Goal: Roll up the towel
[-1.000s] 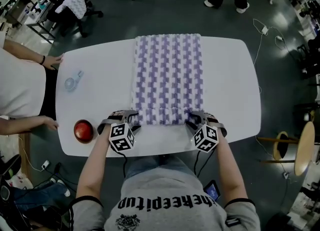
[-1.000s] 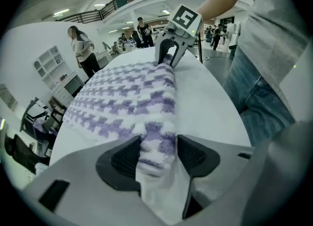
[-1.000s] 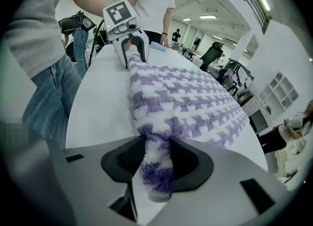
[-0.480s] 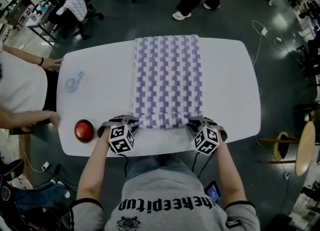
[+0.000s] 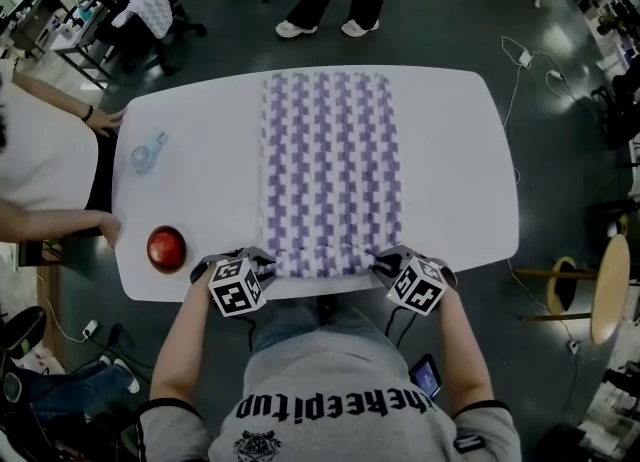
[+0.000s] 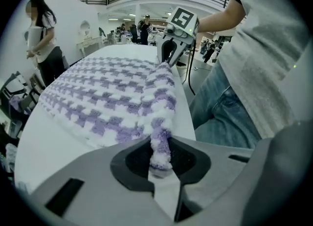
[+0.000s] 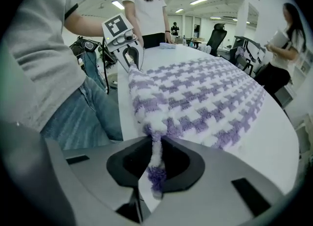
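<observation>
Pulled back toward the person since a sec ago: left gripper [image 5: 268, 264] and right gripper [image 5: 382, 266], dragging the purple-white towel [image 5: 332, 160] w/ them. Each pinched a near corner, jaws nearly together but easing open. Rest lay flat along the white table [image 5: 455, 170]; near edge prob lifted slightly.

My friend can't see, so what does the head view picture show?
From above, a person's left gripper and right gripper each hold a near corner of a purple-and-white towel spread on a white table, jaws opening slightly with towel between them.
</observation>
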Motion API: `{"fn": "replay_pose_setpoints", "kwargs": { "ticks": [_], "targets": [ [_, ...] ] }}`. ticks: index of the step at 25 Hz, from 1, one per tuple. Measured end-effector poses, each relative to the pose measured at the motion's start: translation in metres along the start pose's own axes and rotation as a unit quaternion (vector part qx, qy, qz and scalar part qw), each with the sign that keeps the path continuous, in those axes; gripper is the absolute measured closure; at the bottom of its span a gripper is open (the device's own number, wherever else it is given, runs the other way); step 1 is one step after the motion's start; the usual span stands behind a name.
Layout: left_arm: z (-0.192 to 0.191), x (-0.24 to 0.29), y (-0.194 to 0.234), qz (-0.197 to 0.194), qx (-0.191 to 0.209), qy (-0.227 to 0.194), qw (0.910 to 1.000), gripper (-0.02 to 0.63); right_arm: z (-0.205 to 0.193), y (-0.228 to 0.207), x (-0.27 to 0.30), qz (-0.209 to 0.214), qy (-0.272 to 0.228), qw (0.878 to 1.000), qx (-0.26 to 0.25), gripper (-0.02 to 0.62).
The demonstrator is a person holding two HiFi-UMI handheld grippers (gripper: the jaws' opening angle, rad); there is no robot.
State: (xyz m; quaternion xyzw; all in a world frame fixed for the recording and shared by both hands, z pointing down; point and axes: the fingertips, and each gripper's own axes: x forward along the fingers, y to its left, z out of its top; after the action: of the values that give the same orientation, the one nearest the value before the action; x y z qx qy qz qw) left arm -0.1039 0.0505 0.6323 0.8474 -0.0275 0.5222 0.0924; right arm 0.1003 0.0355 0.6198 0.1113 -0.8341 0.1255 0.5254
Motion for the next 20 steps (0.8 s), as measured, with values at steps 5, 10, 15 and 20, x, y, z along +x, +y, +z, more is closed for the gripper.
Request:
{"fn": "replay_pose_setpoints", "kwargs": {
  "ticks": [5,10,15,20],
  "targets": [
    [0.013,-0.001,0.017,-0.017,-0.027,-0.015,0.9994,0.5,0.001,-0.023,-0.008,-0.001,-0.009,1.0,0.013,0.52],
    [0.009,-0.01,0.029,-0.024,-0.049,-0.033,0.9979,0.474,0.017,-0.039,-0.017,-0.022,-0.034,0.998,0.039,0.502],
    [0.015,-0.013,0.059,-0.003,-0.071,-0.052,0.9961,0.466,0.025,-0.066,-0.018,-0.051,-0.051,0.996,0.049,0.497],
    [0.019,-0.011,0.08,0.031,-0.069,-0.047,0.996,0.466,0.029,-0.086,-0.015,-0.09,-0.052,0.994,0.04,0.497]
  ]
}}
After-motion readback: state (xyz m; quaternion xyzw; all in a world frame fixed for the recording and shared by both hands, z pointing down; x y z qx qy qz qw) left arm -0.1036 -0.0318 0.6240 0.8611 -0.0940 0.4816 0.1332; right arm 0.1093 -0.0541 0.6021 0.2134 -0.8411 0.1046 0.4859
